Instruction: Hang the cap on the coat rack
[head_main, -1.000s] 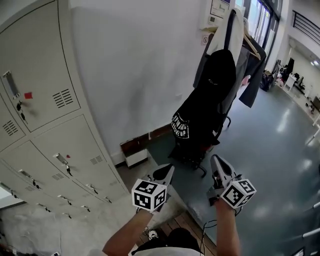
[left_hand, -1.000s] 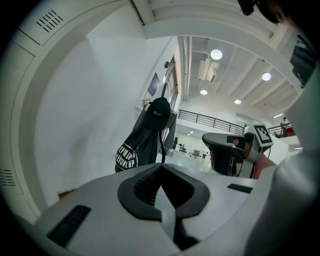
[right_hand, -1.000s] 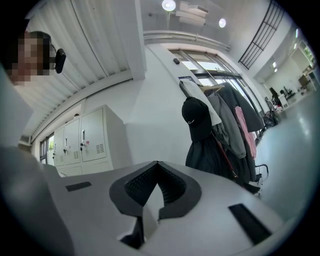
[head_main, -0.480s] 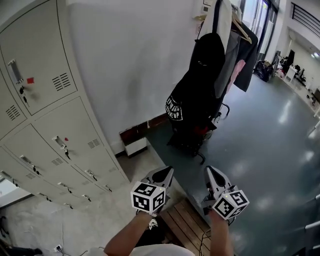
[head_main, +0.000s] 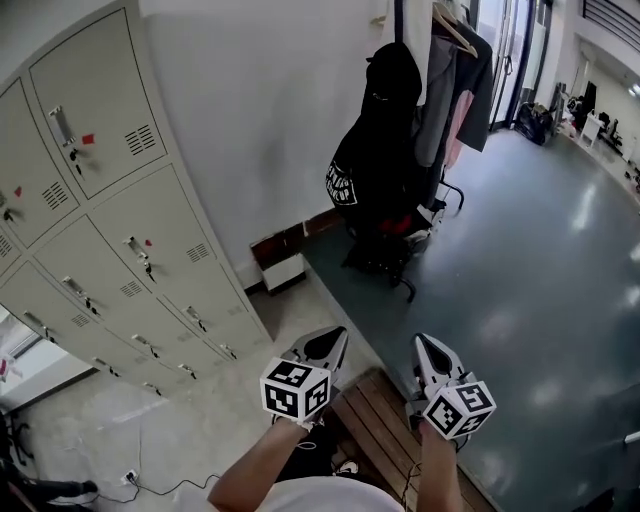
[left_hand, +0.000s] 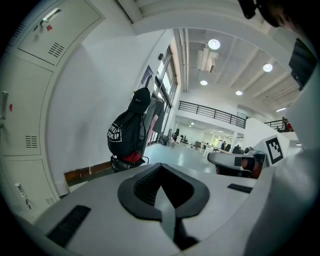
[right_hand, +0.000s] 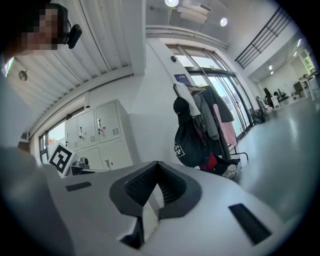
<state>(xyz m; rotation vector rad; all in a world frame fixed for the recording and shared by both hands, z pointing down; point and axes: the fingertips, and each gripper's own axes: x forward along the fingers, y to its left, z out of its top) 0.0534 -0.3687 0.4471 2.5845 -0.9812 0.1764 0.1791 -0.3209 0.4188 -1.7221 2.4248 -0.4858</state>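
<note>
A black cap (head_main: 392, 60) hangs at the top of the coat rack (head_main: 425, 120), above a black bag with white print (head_main: 360, 170). Both grippers are low and well short of the rack, side by side over the floor. My left gripper (head_main: 325, 345) is shut with nothing in it. My right gripper (head_main: 432, 350) is likewise shut and holds nothing. In the left gripper view the cap (left_hand: 141, 100) tops the bag (left_hand: 122, 137) far beyond the jaws of the left gripper (left_hand: 160, 192). The right gripper view shows the cap (right_hand: 181, 109) past the right gripper (right_hand: 155, 192).
Grey lockers (head_main: 110, 230) fill the wall at left. A low white box (head_main: 280, 272) stands at the wall's foot beside the rack. Wooden slats (head_main: 375, 430) lie under the grippers, and a cable (head_main: 150, 490) runs on the floor at lower left. Coats (head_main: 455, 60) hang on the rack.
The rack with the cap has slid up and left in the head view and looks farther off. Both grippers stay shut and sit slightly lower in the view.
</note>
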